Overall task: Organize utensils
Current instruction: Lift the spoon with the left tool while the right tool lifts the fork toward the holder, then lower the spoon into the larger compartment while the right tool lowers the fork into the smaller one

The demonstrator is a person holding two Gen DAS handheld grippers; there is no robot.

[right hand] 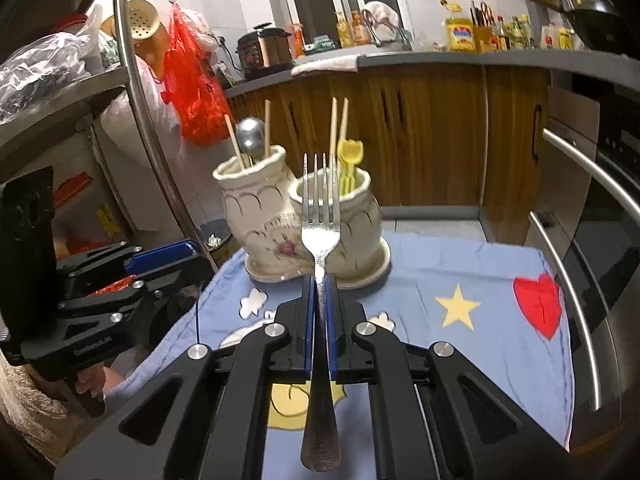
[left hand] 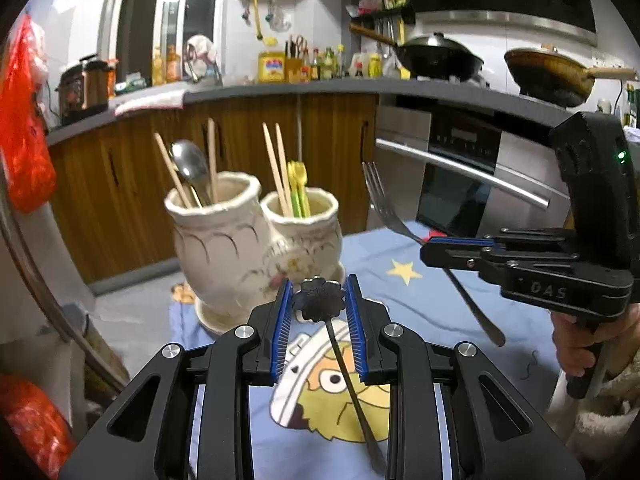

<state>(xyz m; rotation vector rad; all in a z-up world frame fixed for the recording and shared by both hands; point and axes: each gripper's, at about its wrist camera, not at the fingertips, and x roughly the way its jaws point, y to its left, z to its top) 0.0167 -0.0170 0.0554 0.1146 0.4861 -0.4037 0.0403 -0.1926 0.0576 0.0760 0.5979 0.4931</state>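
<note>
Blue cloth (right hand: 460, 264): red heart (right hand: 538, 306) shows only beyond the right claw (right hand: 320, 300)

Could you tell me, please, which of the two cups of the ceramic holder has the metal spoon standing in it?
The taller left cup holds the metal spoon, with wooden chopsticks; the shorter right cup has chopsticks and yellow-green plastic utensils.

Red plastic bag (right hand: 192, 92) hanging left; black wok (left hand: 438, 56) on counter; oven (left hand: 460, 176) right
</note>
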